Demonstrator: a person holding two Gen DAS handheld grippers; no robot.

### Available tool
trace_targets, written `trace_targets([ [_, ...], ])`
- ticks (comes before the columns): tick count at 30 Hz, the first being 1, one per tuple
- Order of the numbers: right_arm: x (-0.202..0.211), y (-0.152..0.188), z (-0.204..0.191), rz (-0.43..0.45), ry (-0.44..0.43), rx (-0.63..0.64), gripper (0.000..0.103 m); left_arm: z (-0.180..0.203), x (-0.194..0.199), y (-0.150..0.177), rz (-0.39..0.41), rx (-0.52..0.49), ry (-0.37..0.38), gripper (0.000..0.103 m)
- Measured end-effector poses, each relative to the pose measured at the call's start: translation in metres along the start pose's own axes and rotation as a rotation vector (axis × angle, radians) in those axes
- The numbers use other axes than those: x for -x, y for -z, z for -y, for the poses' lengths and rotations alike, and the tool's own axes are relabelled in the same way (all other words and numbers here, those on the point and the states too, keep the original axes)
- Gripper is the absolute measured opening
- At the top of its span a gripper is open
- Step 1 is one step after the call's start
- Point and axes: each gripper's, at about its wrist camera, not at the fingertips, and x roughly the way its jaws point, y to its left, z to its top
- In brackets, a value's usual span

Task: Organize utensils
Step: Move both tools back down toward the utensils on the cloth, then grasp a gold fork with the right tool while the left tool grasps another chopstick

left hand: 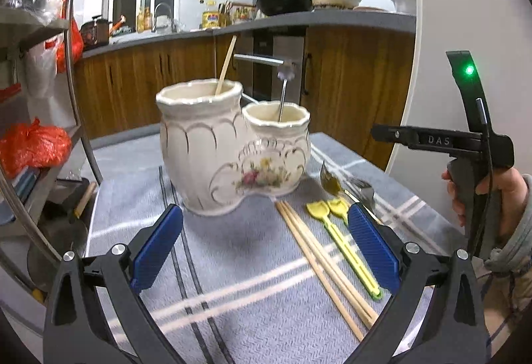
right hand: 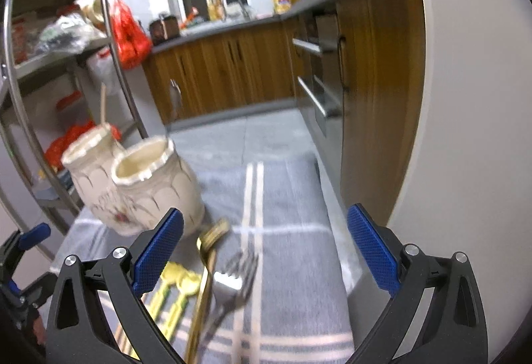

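Observation:
A cream double-pot ceramic holder (left hand: pixel 229 147) (right hand: pixel 139 181) stands on the grey striped cloth (left hand: pixel 232 280). A wooden stick (left hand: pixel 226 64) leans in its tall pot, and a metal utensil handle (left hand: pixel 282 101) stands in the short pot. To the holder's right lie wooden chopsticks (left hand: pixel 319 261), two yellow spoons (left hand: pixel 335 231) (right hand: pixel 173 290), a gold spoon (left hand: pixel 329 181) (right hand: pixel 206 277) and a silver fork (left hand: pixel 362 191) (right hand: pixel 232 290). My left gripper (left hand: pixel 266 247) is open, low over the cloth in front of the holder. My right gripper (right hand: pixel 264 251) is open above the fork and gold spoon. Its body (left hand: pixel 465 144) shows in the left wrist view, held by a hand.
A metal shelf rack (left hand: pixel 43 97) (right hand: pixel 50 64) with red bags stands to the left of the table. Wooden kitchen cabinets (left hand: pixel 349 81) and a grey counter lie behind. The table's right edge (right hand: pixel 339 214) runs near a white wall.

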Motion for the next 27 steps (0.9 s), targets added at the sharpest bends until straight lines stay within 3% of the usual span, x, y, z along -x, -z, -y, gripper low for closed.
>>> trace_targets([
  [3,-0.007,0.011,0.000,-0.069,-0.009,-0.011,0.098,0.001,-0.006,0.005,-0.031,0.002,0.002,0.098],
  [12,-0.015,0.030,-0.006,-0.144,-0.041,-0.017,0.094,0.004,-0.014,0.015,-0.089,-0.028,0.002,0.098],
  [20,-0.023,0.033,-0.012,-0.188,-0.056,-0.008,0.065,0.001,-0.015,0.018,-0.110,-0.029,-0.001,0.098],
  [27,-0.031,0.037,-0.005,-0.245,-0.147,-0.089,0.045,0.002,-0.017,0.019,-0.119,-0.035,0.005,0.098],
])
